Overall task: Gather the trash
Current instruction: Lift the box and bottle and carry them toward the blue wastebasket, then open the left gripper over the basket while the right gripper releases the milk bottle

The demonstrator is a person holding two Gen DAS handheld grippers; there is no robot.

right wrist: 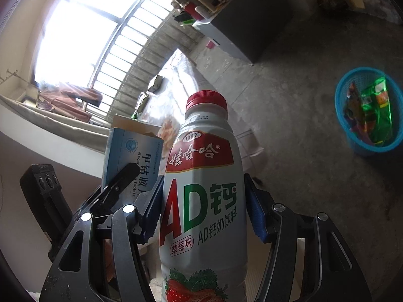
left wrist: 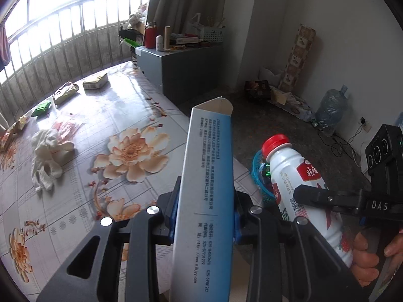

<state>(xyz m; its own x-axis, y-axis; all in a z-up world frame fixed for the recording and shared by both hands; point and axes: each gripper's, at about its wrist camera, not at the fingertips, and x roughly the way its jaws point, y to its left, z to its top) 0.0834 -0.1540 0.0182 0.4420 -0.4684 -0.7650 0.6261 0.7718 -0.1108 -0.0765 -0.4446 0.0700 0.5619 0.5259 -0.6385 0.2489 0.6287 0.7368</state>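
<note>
Left gripper (left wrist: 205, 216) pinches light, crushable carton (left wrist: 209, 176); right gripper (right wrist: 202, 216) clamps slick bottle (right wrist: 204, 201) mid-body (probably empty).

Blue-white box (left wrist: 206, 188), red-capped white bottle (right wrist: 204, 196) (strawberry print), blue basket (right wrist: 367, 110).

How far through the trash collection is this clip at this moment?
Partly done: the blue basket on the floor already holds several wrappers. In hand: the left gripper clamps a blue-and-white box, and the right gripper clamps a red-capped drink bottle; neither is over the basket. Left on the table: two yellow packets, a green packet and a crumpled white cloth.
</note>
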